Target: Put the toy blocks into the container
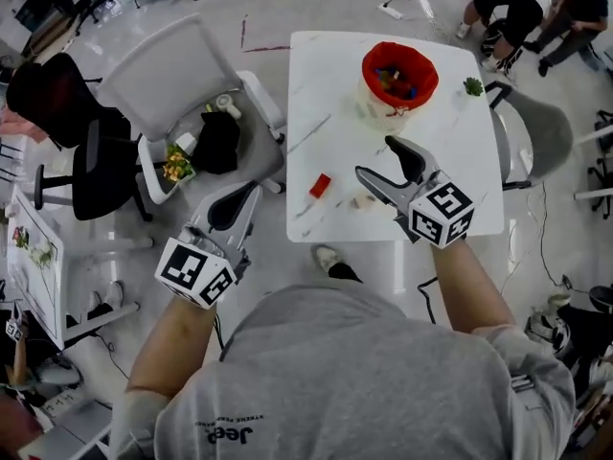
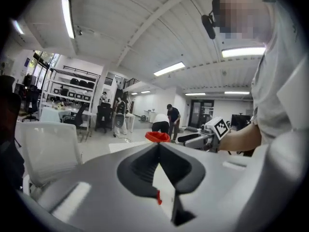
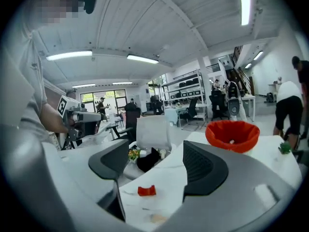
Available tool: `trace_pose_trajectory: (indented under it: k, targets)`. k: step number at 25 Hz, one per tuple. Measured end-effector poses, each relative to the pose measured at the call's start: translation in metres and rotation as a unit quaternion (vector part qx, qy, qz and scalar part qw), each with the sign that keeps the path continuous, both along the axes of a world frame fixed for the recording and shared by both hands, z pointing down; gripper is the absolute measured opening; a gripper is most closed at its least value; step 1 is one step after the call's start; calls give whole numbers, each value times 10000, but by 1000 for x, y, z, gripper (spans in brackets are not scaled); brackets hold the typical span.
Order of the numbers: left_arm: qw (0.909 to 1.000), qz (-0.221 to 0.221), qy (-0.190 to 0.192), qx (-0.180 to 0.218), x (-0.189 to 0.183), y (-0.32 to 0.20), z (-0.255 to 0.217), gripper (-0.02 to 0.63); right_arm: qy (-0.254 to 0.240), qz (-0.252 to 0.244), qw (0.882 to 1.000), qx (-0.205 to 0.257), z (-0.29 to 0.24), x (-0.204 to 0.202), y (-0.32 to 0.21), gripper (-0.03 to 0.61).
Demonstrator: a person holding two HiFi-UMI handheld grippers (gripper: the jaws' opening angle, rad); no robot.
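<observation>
A red container (image 1: 399,73) with several blocks inside stands at the far side of the white table (image 1: 460,190). A red block (image 1: 320,185) lies near the table's left edge, and a pale block (image 1: 362,200) lies beside it. My right gripper (image 1: 375,157) hovers over the table with its jaws open and nothing between them. In the right gripper view the red block (image 3: 147,191) and the pale block (image 3: 157,218) lie below the open jaws, with the container (image 3: 232,135) beyond. My left gripper (image 1: 251,192) is held off the table's left side, shut and empty.
A small green thing (image 1: 473,86) sits at the table's far right corner. A white chair (image 1: 163,84) left of the table carries a black bag (image 1: 218,142) and small items. A black chair (image 1: 77,151) stands further left. People stand beyond the table's far right.
</observation>
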State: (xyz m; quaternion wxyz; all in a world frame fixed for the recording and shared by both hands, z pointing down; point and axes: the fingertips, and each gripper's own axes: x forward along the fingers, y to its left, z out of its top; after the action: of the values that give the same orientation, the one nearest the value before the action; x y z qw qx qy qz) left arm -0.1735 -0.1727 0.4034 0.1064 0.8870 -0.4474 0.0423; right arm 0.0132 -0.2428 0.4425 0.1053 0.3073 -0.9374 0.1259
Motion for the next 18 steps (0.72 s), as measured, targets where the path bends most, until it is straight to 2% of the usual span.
trace_pose_trajectory:
  k: [5,10,18]
  targets:
    - [9991,255,133,-326,48,-33,50,58,259,409,9959,-766,87,31,6,330]
    - [9972,517,-39,-533,81,-45,89,58,912,750,9829,-1413,171,45,23,330]
    - [9936,794,-189,-780,108,-40,126,58,1694,963,9647,-1771,243,37,37,333]
